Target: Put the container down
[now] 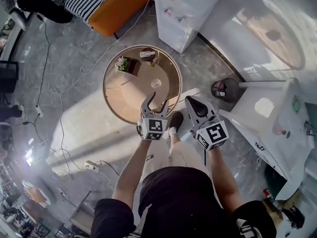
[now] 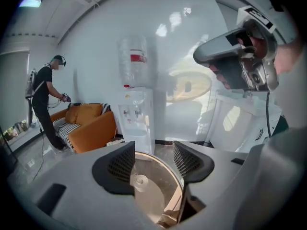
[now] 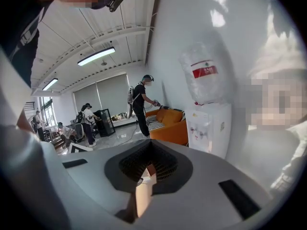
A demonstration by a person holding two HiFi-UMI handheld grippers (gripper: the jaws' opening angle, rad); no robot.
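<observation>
A small round pale container (image 1: 156,82) stands on the round wooden table (image 1: 119,95), right of its middle. My left gripper (image 1: 157,99) hovers above the table's near edge, jaws open and empty. In the left gripper view, the container (image 2: 140,181) shows low between the open jaws of the left gripper (image 2: 154,163), well below them. My right gripper (image 1: 191,101) is held to the right of the table, off its edge, and is shut with nothing in it. The right gripper view shows the pads of the right gripper (image 3: 150,163) closed together. It also shows at the upper right as the right gripper (image 2: 201,56).
On the table's far side are a small planter box (image 1: 125,64) and a white object (image 1: 147,54). A white water dispenser (image 1: 181,11) and an orange sofa (image 1: 116,6) stand beyond. Cables (image 1: 59,103) trail on the floor at left. A dark bin (image 1: 225,89) is at right. A person (image 2: 45,104) stands by the sofa.
</observation>
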